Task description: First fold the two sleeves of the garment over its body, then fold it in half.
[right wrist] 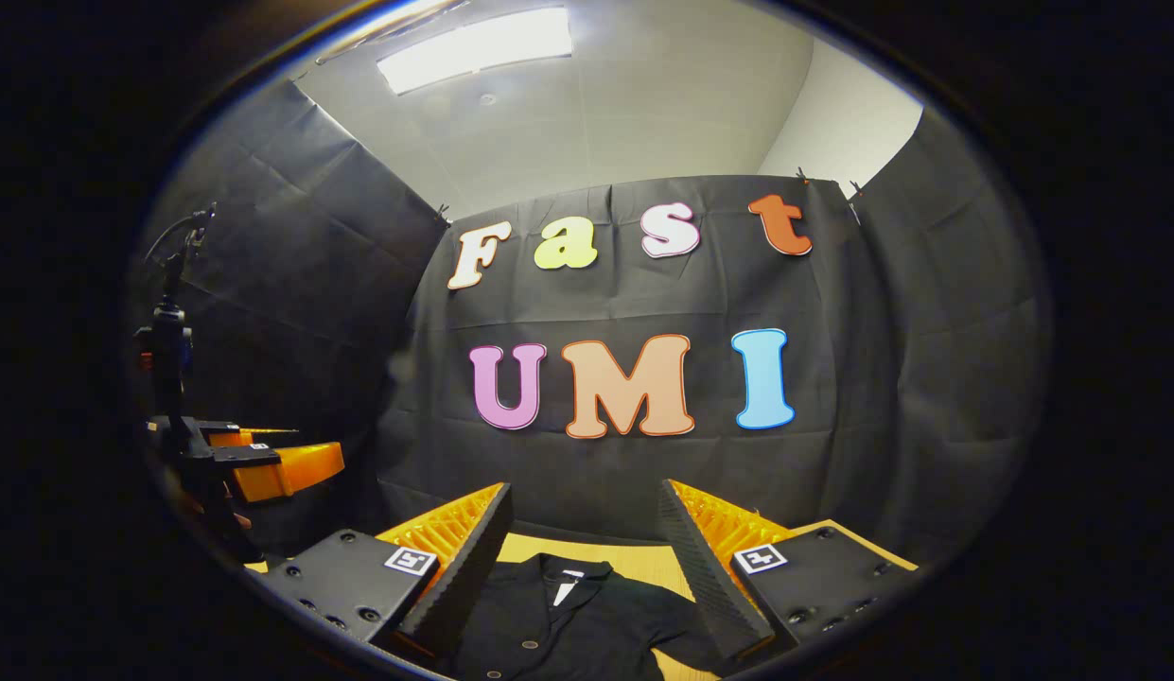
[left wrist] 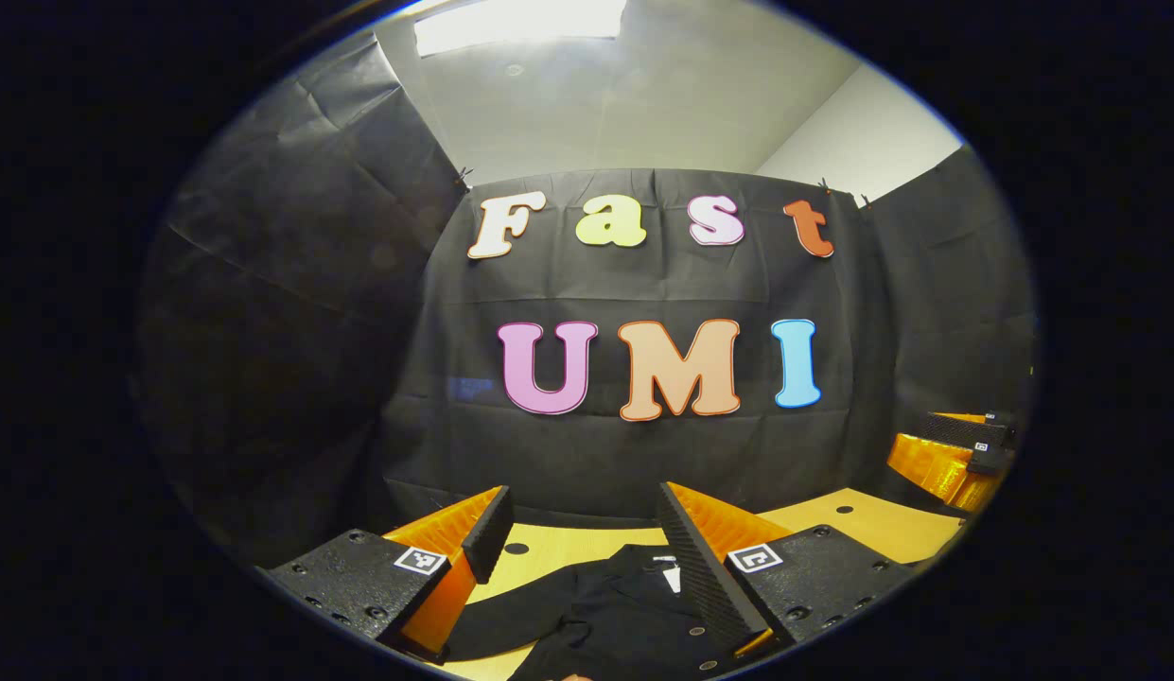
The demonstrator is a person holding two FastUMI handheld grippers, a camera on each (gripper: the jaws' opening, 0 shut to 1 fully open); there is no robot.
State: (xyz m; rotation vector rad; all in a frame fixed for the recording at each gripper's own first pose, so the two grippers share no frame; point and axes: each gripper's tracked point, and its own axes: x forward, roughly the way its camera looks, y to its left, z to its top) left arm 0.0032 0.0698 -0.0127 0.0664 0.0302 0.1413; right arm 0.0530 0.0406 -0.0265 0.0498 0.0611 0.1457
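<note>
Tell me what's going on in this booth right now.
A person is holding a hand-held gripper in each hand above a black shirt lying on a wooden table. The left hand-held gripper and the right hand-held gripper both have their fingers apart with nothing between them, raised over the garment. The shirt lies collar up and buttoned, a sleeve still spread out, so no fold looks done yet.

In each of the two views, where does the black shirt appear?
Left gripper view: the black shirt lies at the bottom centre, on the wooden table, between that view's own open tongs.
Right gripper view: the shirt lies bottom centre, collar toward the wall.
Shared landmark: the white tag at the collar.
</note>
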